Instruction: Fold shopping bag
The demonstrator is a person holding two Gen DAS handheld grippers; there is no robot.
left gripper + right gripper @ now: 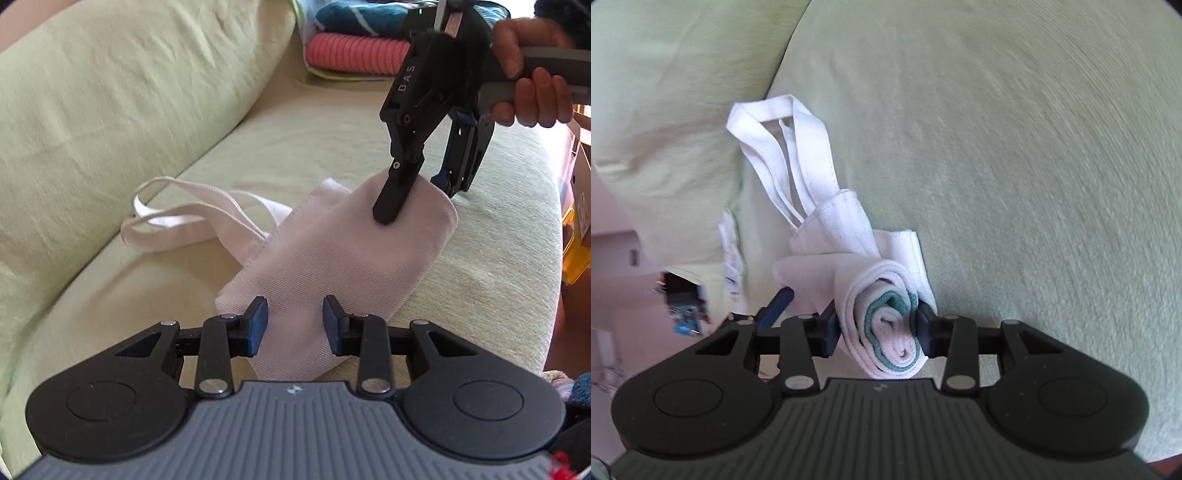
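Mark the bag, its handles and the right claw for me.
bag [332, 258], left wrist view, flat top face of the folded body
handles [809, 147], right wrist view, wide strap of the loop
right claw [875, 326], right wrist view, between its fingertips, around the rolled end

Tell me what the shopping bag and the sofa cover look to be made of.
Shopping bag: white woven cloth, likely cotton canvas; matte, its weave visible, with stitched handles. Sofa cover: pale green fabric, matte, faintly ribbed and creased; fibre unclear.
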